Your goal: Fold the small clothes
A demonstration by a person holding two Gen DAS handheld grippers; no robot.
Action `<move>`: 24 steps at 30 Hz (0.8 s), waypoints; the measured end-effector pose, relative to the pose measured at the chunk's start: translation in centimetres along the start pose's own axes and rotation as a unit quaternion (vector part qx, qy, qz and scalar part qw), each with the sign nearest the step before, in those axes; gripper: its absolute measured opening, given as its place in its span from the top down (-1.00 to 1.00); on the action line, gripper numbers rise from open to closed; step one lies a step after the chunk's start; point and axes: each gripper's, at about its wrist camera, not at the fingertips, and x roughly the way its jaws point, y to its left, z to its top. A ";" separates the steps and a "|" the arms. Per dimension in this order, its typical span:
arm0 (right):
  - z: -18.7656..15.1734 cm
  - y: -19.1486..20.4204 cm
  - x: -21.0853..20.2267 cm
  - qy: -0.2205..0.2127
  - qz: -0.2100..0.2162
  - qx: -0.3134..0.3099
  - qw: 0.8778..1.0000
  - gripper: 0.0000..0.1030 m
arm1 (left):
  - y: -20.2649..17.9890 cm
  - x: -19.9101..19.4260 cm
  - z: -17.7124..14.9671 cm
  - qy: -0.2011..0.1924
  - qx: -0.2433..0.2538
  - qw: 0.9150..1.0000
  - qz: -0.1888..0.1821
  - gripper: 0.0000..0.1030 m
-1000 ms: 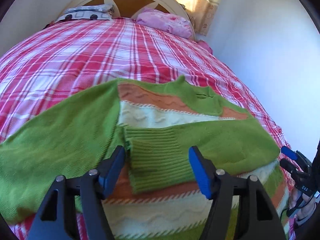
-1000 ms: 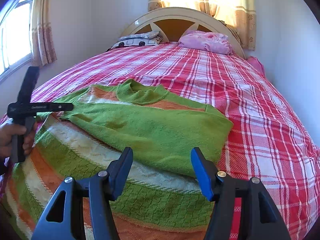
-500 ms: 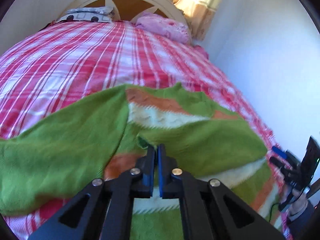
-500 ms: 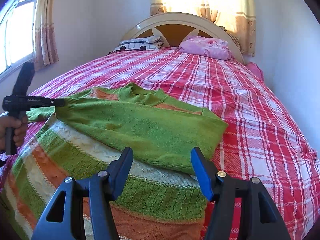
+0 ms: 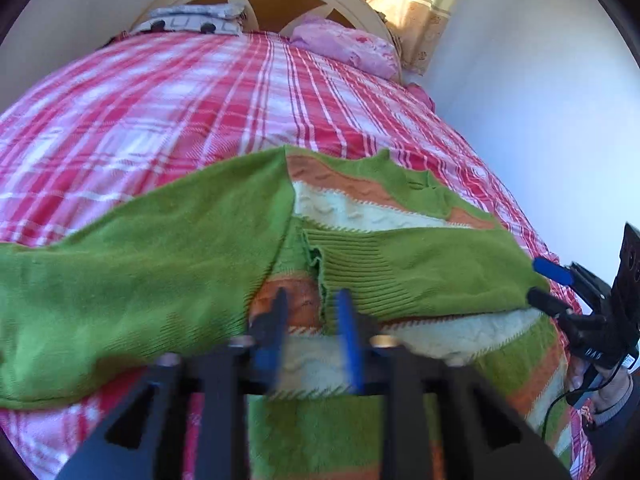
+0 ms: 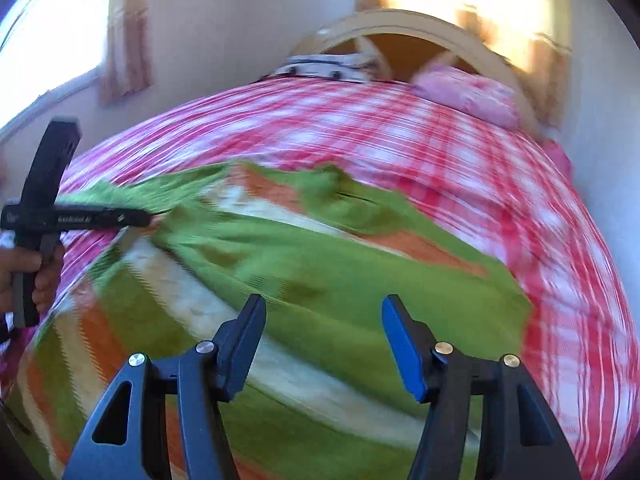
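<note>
Green striped sweater (image 5: 400, 276) on plaid bed (image 5: 200, 120), left gripper (image 5: 310, 332) jaws opening at ribbed cuff (image 5: 348, 268), right gripper (image 6: 324, 344) jaws apart, empty.

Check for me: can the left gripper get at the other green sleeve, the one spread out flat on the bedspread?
Probably yes. The left gripper is opening, with nothing between its fingers, and the spread sleeve lies uncovered just beside it on the plaid bedspread.
</note>
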 end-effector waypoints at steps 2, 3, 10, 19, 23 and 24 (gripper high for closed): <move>1.2 3.0 1.3 0.010 0.020 -0.037 0.999 -0.19 | 0.6 -1.2 -0.2 -0.021 -0.002 1.000 0.008 -0.43; 1.7 4.5 2.1 0.016 0.025 -0.053 0.998 -0.18 | 1.1 -2.1 -0.3 -0.032 -0.002 0.999 0.017 -0.51; 3.3 10.8 7.4 0.061 0.026 -0.114 0.991 -0.03 | 4.9 -5.2 -1.0 -0.047 -0.016 0.998 0.049 -0.67; 4.5 14.0 7.0 0.061 0.057 -0.106 0.991 0.92 | 10.7 -7.5 -2.8 -0.049 -0.078 0.994 0.050 -0.70; 3.6 17.1 6.9 0.069 0.054 -0.154 0.984 0.92 | 12.0 -7.4 -3.2 -0.048 -0.091 0.993 0.054 -0.70; 3.4 17.3 7.3 0.075 0.052 -0.160 0.983 0.89 | 12.3 -7.3 -3.3 -0.044 -0.094 0.993 0.055 -0.70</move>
